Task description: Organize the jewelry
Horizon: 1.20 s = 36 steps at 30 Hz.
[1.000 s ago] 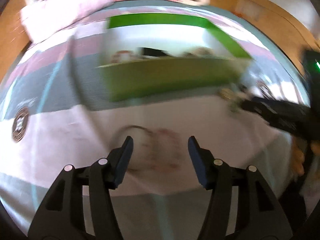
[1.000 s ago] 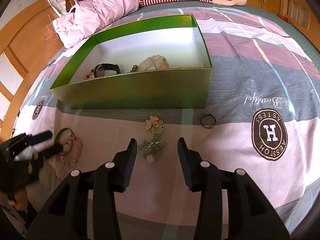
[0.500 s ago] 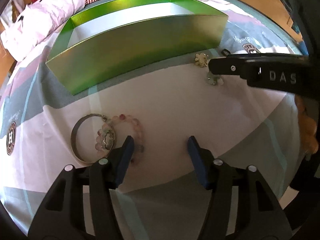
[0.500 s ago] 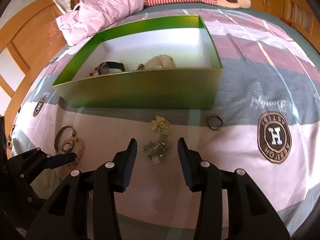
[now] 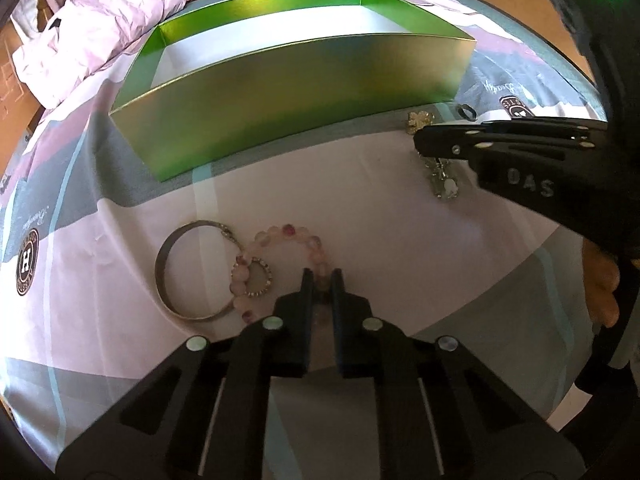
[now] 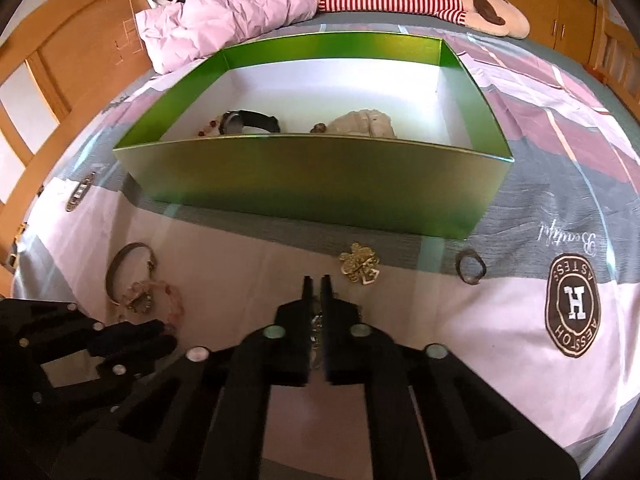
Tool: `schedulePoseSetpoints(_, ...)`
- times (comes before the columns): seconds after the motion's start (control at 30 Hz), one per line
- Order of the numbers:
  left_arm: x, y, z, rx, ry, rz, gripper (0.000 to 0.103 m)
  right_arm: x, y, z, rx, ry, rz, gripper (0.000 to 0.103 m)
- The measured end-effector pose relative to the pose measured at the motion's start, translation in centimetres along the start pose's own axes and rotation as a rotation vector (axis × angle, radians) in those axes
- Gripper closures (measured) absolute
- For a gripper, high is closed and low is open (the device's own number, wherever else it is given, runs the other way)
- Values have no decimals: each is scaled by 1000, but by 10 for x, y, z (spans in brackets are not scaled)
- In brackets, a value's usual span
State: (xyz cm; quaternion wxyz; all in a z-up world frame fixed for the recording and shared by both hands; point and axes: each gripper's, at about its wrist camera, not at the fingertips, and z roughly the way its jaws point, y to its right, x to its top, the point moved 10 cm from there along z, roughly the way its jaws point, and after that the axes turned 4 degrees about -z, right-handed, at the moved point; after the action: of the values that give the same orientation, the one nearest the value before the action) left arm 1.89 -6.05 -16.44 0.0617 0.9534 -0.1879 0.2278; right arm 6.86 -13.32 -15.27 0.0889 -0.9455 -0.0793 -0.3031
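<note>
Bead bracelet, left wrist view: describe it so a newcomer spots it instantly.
Start at the green box on the bedspread; in front of it, toward the camera, two rings lie touching. The bead bracelet is the right one, and the left tool is shut on its near edge. Unlike the plain metal bangle beside it, it is a loop of round pink beads.

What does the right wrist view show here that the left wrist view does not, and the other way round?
Right wrist only: the green box's contents, a black watch and a pale bundle.

Left wrist only: the left gripper closed on the pink bead bracelet, and the green charm piece hanging under the right gripper.

Both: box, silver bangle, gold brooch, dark ring.
</note>
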Motion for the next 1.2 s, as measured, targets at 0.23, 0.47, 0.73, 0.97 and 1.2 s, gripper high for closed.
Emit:
schedulePoseSetpoints(0.23,0,-4,3,-43,-16,-55,94,8,-1,-17,32,51,9,101)
schedulePoseSetpoints(0.47,0,-2,2,-26,-10,-36,93,-4,3,-5,33,-11,28,101)
schedulePoseSetpoints(0.73,-1,-4,2,-35,-10,-51,93,3,12,-4,14,34,79,50)
schedulePoseSetpoints(0.97,-1,-5,2,-27,-6,-42,93,-1,8,5,-18,20,31,50)
schedulePoseSetpoints(1.2,0,-4,2,-25,-6,-41,93,-5,-2,11,-45,-5,-46,85)
